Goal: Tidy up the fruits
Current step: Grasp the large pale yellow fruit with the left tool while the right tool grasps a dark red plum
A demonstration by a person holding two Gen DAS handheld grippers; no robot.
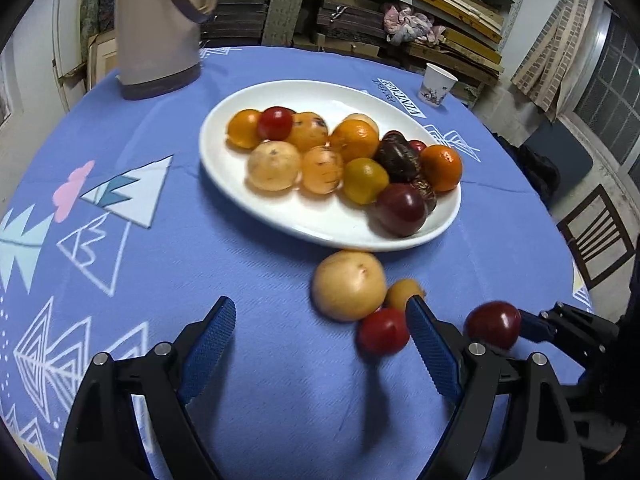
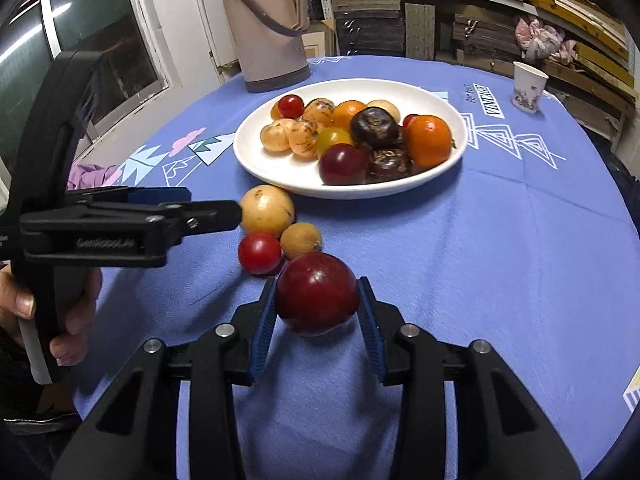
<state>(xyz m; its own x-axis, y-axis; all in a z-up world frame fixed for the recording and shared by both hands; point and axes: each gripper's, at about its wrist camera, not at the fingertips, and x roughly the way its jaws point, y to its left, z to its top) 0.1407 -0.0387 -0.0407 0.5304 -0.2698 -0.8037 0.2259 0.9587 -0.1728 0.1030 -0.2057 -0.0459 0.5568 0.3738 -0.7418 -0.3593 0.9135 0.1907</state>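
- Three loose fruits beside the white plate (image 1: 256,200) in the left wrist view: pale round fruit (image 1: 349,285) just off its near rim, small tan fruit (image 1: 402,293) and cherry-red fruit (image 1: 383,330) nearer still.
- Plate already heaped with glossy oranges, speckled yellow fruit and dark wrinkled ones; by the look of it mostly done, four left.
- Left gripper (image 1: 320,340) spread wide, holding nothing, ribbed blue pads.
- Seen from the right wrist: right gripper (image 2: 316,312) clamped on a smooth dark red plum (image 2: 316,293), short of the plate, apparently lifted off the woven blue tablecloth (image 2: 500,260).
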